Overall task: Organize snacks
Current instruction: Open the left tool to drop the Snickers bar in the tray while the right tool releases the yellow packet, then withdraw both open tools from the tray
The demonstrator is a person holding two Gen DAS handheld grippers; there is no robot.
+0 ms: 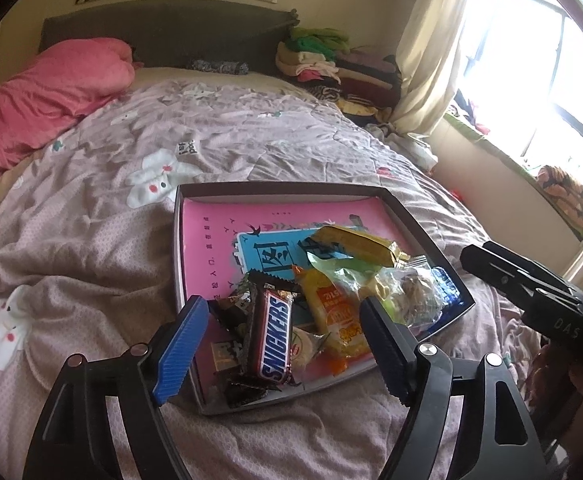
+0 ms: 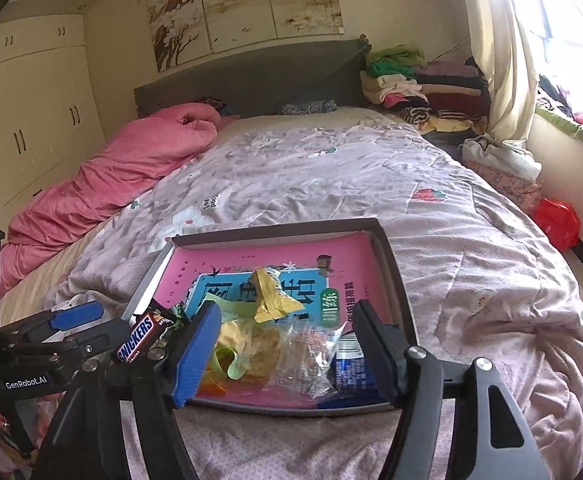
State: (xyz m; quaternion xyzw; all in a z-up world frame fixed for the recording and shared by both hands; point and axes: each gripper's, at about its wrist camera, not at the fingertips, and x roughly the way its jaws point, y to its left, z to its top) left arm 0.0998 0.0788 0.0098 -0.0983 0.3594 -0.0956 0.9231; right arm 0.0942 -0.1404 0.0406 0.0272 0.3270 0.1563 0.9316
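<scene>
Left wrist view: a brown Snickers bar lies among crinkly wrapped snacks at the near end of a shallow pink-lined cardboard tray, under the empty, wide-spread left gripper; light, slippery, best pinched across its middle.

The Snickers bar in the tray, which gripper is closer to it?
Left. The left gripper hangs open right over the Snickers bar, fingers either side. The right gripper is open farther right, over the clear bag.
</scene>
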